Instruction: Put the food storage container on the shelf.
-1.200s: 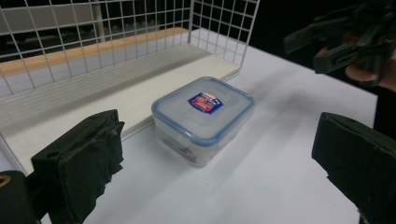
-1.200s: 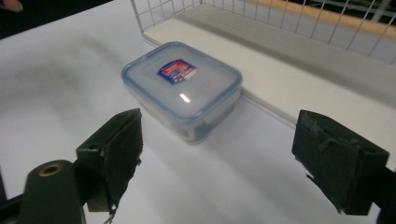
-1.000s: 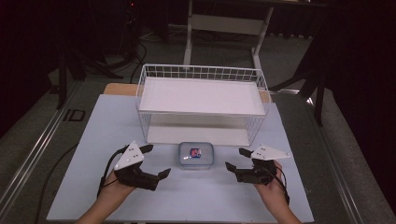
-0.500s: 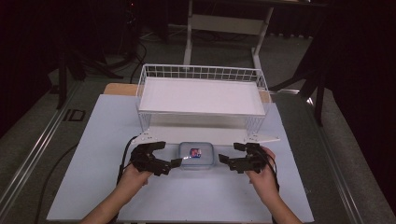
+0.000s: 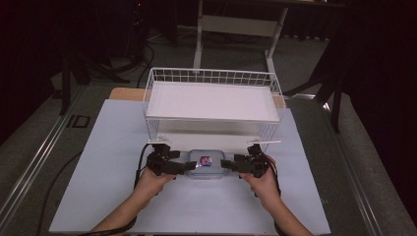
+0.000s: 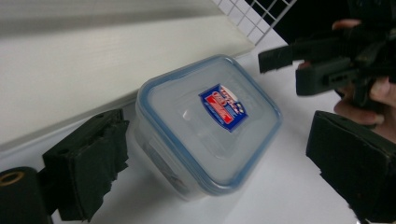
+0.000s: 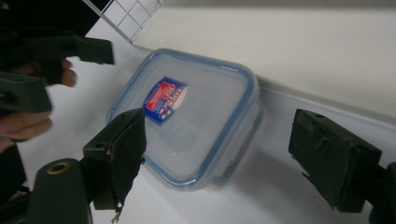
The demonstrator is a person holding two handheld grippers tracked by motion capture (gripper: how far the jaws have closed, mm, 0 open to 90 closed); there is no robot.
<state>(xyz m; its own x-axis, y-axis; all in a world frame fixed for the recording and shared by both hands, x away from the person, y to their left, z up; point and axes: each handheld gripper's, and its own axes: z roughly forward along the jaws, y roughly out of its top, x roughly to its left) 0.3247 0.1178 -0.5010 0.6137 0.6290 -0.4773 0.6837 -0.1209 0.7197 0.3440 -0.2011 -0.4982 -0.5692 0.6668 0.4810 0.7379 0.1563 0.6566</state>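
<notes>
A clear plastic food container [image 5: 205, 163] with a blue-rimmed lid and a red and blue sticker lies on the white table, just in front of the wire basket [image 5: 211, 78]. My left gripper [image 5: 182, 161] is at its left end and my right gripper [image 5: 236, 160] at its right end, jaws pointing inward. In the left gripper view the container [image 6: 205, 126] lies between the open jaws of the left gripper [image 6: 223, 135], with the right gripper [image 6: 299, 65] beyond it. In the right gripper view the container [image 7: 187, 116] sits between the spread pads of the right gripper [image 7: 224, 149], and the left gripper [image 7: 70, 70] is opposite.
The white wire basket holds a white board [image 5: 209, 101] and stands on short legs right behind the container. The white table top [image 5: 108, 162] reaches out to both sides and toward me. A desk frame [image 5: 236, 24] stands on the floor behind.
Both grippers have moved forward and inward from the near table area to the two ends of the container, turning their jaws toward it. The container has not moved.
</notes>
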